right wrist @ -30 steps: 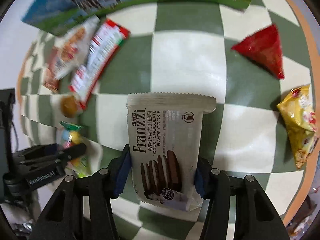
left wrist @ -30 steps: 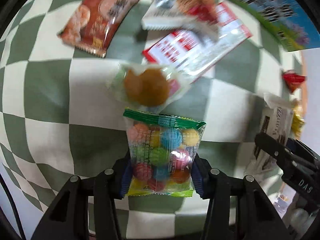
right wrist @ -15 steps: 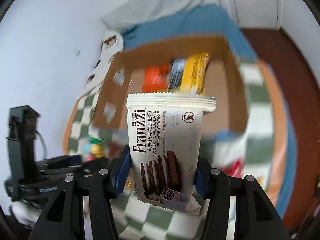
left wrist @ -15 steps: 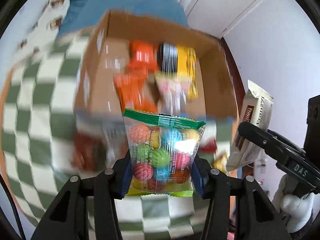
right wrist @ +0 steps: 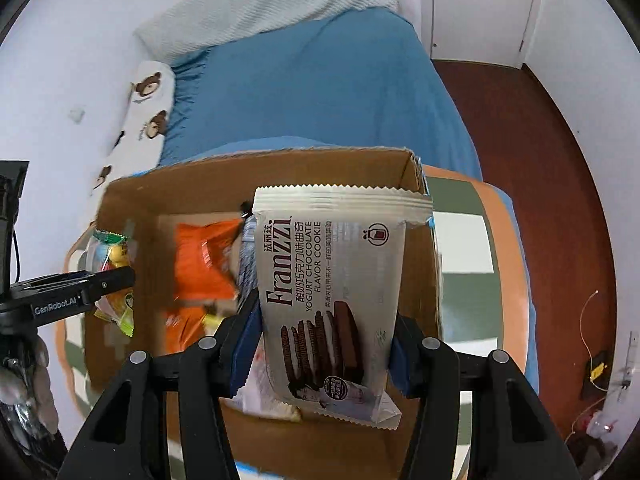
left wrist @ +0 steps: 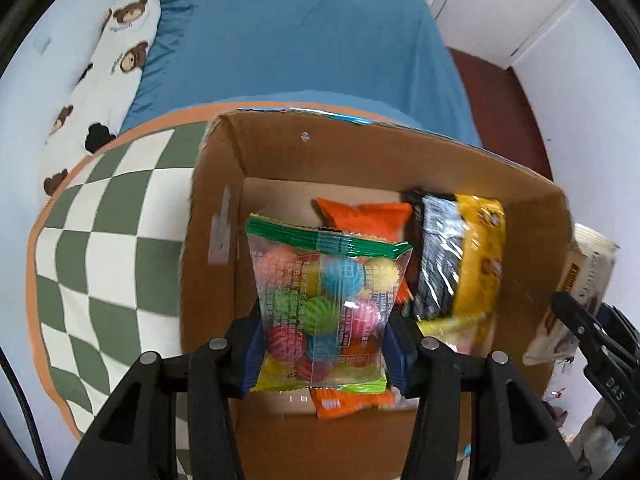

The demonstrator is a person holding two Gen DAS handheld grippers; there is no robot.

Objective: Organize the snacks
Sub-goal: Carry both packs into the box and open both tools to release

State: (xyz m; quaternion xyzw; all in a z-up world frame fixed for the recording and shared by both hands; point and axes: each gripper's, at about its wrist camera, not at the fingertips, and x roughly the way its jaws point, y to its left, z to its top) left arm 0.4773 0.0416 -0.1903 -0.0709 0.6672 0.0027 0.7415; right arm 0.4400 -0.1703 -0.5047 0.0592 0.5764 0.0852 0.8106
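Our left gripper (left wrist: 322, 354) squeezes the candy bag (left wrist: 326, 304), and our right gripper (right wrist: 322, 354) squeezes the cookie pack (right wrist: 336, 300), both above the cardboard box (left wrist: 208, 216). We should go lower, then let go gently.

The right gripper (right wrist: 324, 344) held a white Franzzi yogurt chocolate cookie packet (right wrist: 336, 292) upright, its jaws pressed against the packet's two sides, above an open brown cardboard box (right wrist: 192, 188). Inside the box lay an orange snack bag (right wrist: 202, 264). At the left edge, the left gripper (right wrist: 100, 284) clamped a clear bag of coloured candy balls (right wrist: 110, 252). A blue-sheeted bed (right wrist: 312, 88) stood behind the box.
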